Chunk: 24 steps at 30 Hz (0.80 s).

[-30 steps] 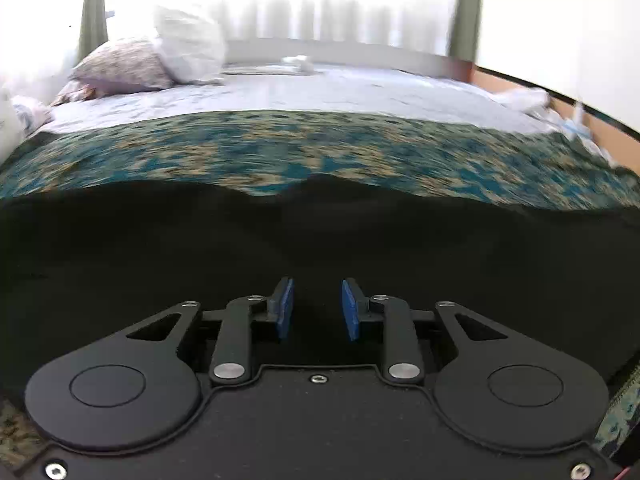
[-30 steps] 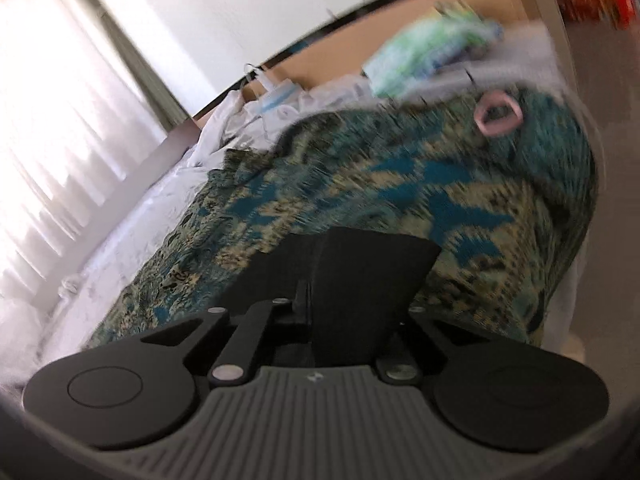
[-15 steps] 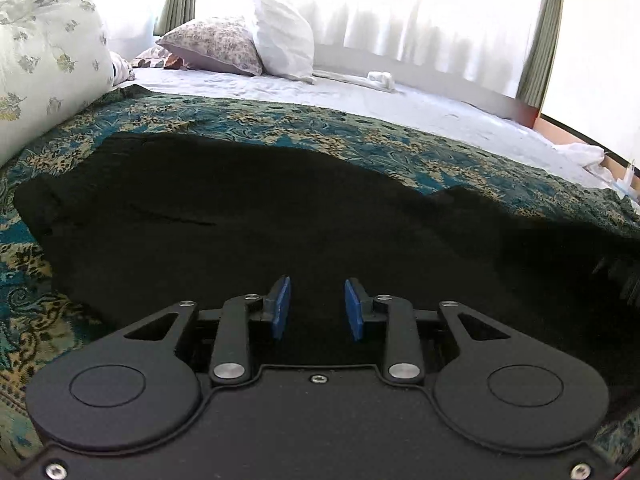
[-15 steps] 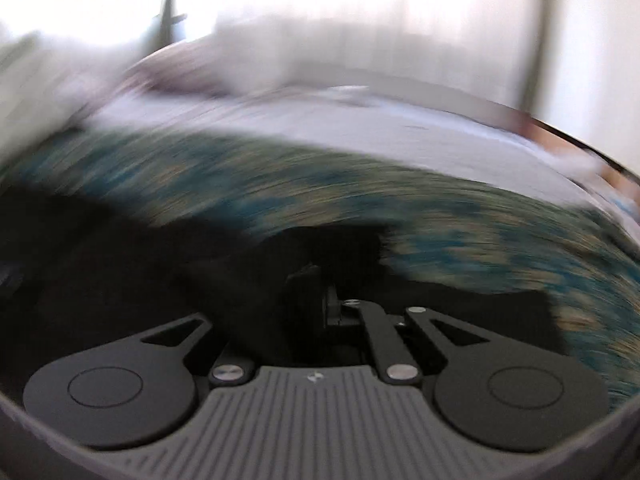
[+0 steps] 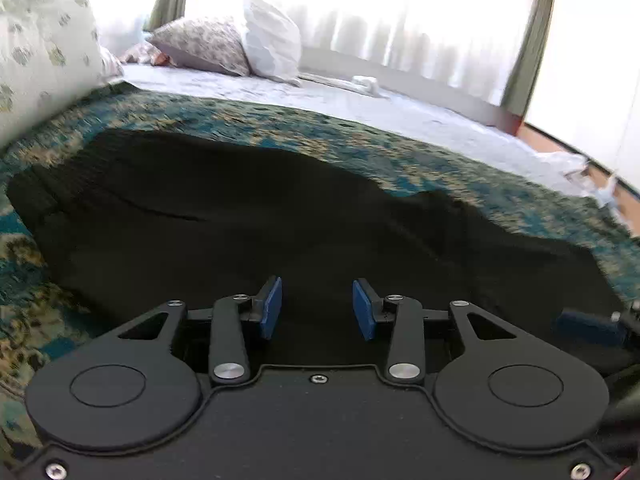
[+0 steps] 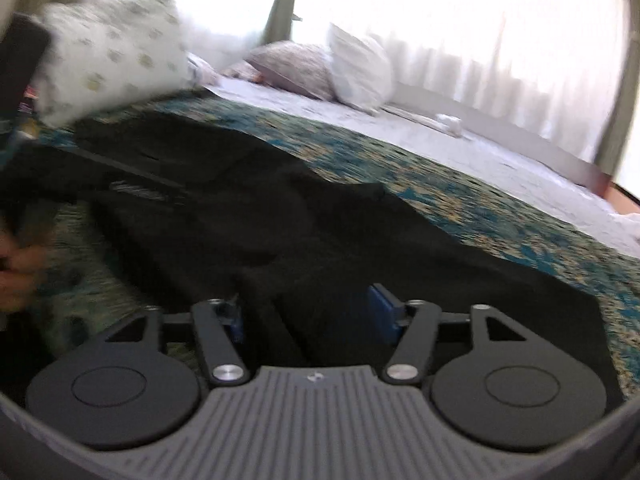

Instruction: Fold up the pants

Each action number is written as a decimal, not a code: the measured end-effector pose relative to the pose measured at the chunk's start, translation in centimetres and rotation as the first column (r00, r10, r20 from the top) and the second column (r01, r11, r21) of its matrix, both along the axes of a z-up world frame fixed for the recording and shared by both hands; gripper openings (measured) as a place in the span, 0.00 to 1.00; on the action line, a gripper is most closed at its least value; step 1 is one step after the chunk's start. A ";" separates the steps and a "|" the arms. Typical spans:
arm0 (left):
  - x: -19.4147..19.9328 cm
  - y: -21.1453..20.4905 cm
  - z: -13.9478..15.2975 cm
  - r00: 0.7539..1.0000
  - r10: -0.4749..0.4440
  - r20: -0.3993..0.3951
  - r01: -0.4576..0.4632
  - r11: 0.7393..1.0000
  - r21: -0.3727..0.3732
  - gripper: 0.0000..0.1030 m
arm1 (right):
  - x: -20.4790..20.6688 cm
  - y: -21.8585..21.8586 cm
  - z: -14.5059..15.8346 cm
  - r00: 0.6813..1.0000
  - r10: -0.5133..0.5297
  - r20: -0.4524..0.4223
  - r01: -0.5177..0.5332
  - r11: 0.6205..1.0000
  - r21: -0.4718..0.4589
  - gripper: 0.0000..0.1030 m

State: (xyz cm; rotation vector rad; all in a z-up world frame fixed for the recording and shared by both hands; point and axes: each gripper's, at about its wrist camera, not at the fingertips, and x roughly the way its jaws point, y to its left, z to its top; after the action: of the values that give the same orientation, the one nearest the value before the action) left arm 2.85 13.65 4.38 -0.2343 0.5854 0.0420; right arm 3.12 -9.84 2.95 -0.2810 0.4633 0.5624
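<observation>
Right now the left gripper (image 5: 317, 307) has its blue pads (image 5: 270, 308) parted with nothing pinched between them; its jaws have just been opening a little, and only flat cloth lies under the gap. Over on the right gripper (image 6: 308, 316), the jaws have just sprung wide apart, released, and a raised fold of cloth sits loose between the pads (image 6: 383, 312) without either pad pressing on it.

Moving outward, that cloth is the black fabric pants (image 5: 248, 232), spread across the bed directly ahead of both grippers. Their long axis runs side to side across both views, from the near left up toward the big pillow and off to the right edge. In the right wrist view the pants (image 6: 280, 220) look rumpled, with a ridge and creases in the middle. Which end is the waist I cannot tell.

Beneath them lies a teal and gold patterned bedspread (image 5: 360, 136), with a pale sheet (image 5: 320, 100) beyond it. A large cream pillow with green sprigs (image 5: 44, 48) stands at the pants' far left end, and two more pillows, one floral (image 5: 204, 44) and one white (image 5: 272, 44), lean near the bright curtained window (image 5: 400, 20). At the left edge of the right wrist view, a person's hand (image 6: 16, 272) shows, blurred.
</observation>
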 end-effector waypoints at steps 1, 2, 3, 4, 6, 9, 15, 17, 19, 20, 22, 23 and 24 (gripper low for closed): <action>-0.2 -0.1 0.3 1.000 -0.014 0.000 0.014 1.000 -0.019 0.37 | -0.7 -0.5 0.1 1.000 0.019 0.005 -0.019 1.000 0.004 0.80; -0.3 -0.3 0.5 1.000 -0.029 0.001 0.030 0.999 -0.035 0.37 | -1.2 -0.9 0.2 1.000 0.028 0.013 -0.028 1.000 0.003 0.81; -0.5 -0.7 0.9 0.999 -0.050 0.005 0.050 0.997 -0.051 0.37 | -1.6 -1.3 0.3 0.999 0.030 0.020 -0.030 1.000 0.002 0.81; -0.7 -1.0 1.2 0.998 -0.067 0.011 0.068 0.996 -0.063 0.37 | -2.0 -1.7 0.3 0.999 0.026 0.023 -0.026 1.000 0.003 0.82; -0.8 -2.0 1.8 0.992 -0.125 0.020 0.126 0.988 -0.089 0.38 | -2.6 -3.0 0.5 1.000 -0.008 0.029 0.008 1.000 0.011 0.84; -0.6 -4.1 2.0 0.978 -0.209 0.004 0.208 0.969 -0.130 0.39 | -2.7 -5.3 0.4 0.993 -0.111 0.042 0.111 0.994 0.017 0.85; 0.4 -7.9 0.7 0.970 -0.236 -0.055 0.227 0.964 -0.141 0.65 | -2.2 -9.6 -0.3 0.927 -0.359 0.109 0.362 0.932 -0.015 0.85; 0.6 -8.6 0.2 0.971 -0.234 -0.058 0.222 0.963 -0.154 0.83 | -2.1 -11.2 -0.5 0.885 -0.448 0.129 0.456 0.889 -0.040 0.85; 0.7 -9.4 -0.1 0.972 -0.229 -0.051 0.220 0.965 -0.143 0.88 | -1.9 -12.6 -0.9 0.856 -0.502 0.125 0.512 0.856 -0.070 0.85; 0.8 -9.9 -0.2 0.971 -0.230 -0.057 0.221 0.966 -0.132 0.87 | -2.0 -13.6 -1.0 0.844 -0.523 0.121 0.534 0.841 -0.085 0.85; 1.0 -10.5 -0.3 0.969 -0.237 -0.062 0.229 0.966 -0.120 0.80 | -2.4 -15.0 -1.3 0.823 -0.555 0.119 0.567 0.818 -0.104 0.86; 1.1 -10.8 -0.3 0.969 -0.241 -0.061 0.233 0.965 -0.120 0.59 | -2.5 -15.6 -1.5 0.814 -0.569 0.119 0.580 0.807 -0.113 0.86; 1.2 -11.0 -0.4 0.969 -0.240 -0.063 0.231 0.965 -0.124 0.49 | -2.6 -16.1 -1.6 0.804 -0.582 0.120 0.594 0.796 -0.121 0.86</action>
State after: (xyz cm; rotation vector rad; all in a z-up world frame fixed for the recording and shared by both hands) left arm 4.01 2.62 4.00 -0.2756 0.6905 -0.2150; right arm 0.47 -25.94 1.32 -0.2857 0.4902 -0.1015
